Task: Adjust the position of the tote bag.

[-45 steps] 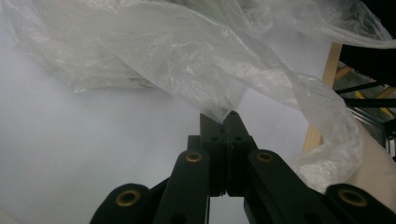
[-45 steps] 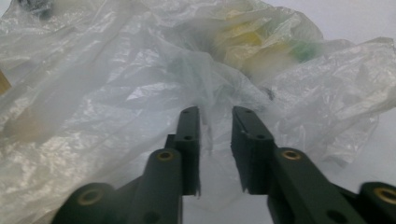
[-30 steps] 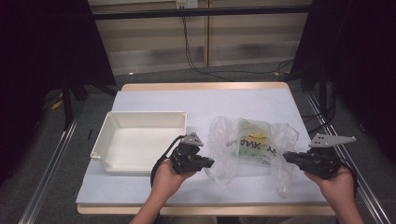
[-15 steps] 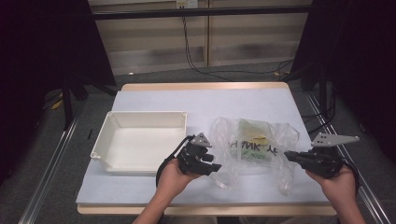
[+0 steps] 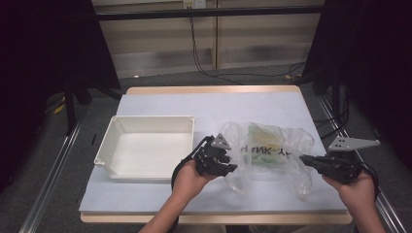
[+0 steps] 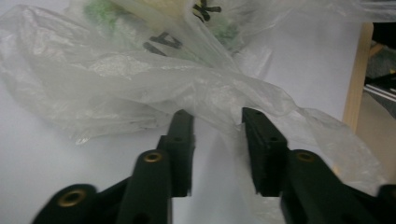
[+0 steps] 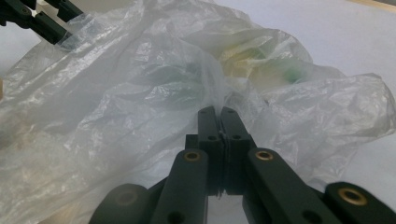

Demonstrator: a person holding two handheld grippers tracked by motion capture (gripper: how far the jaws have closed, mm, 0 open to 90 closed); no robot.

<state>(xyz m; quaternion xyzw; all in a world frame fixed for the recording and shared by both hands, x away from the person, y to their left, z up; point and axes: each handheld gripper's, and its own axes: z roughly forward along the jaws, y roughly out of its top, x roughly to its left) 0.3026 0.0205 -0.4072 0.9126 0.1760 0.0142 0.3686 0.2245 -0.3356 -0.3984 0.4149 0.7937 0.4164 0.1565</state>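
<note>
1. Pinching a fold of the clear plastic bag, the right gripper has its jaws pressed flat together with the thin film caught between them, at the bag's right end in the high view.
2. The left gripper stands partly open; its jaws have just been closing, and a twisted strand of the bag lies at their tips, though the pads do not press on it.
3. The bag lies crumpled on the white table cover, right of centre, with a green and yellow packet with black lettering inside it.
4. The left hand comes in from the bottom edge and points its gripper rightward at the bag's left end; the right hand holds its gripper low, pointing left.
5. An empty white tray sits just left of the left gripper, near but apart from it.
6. Bare cover lies behind the bag and tray up to the table's far wooden edge; the right hand is close to the table's right edge.
</note>
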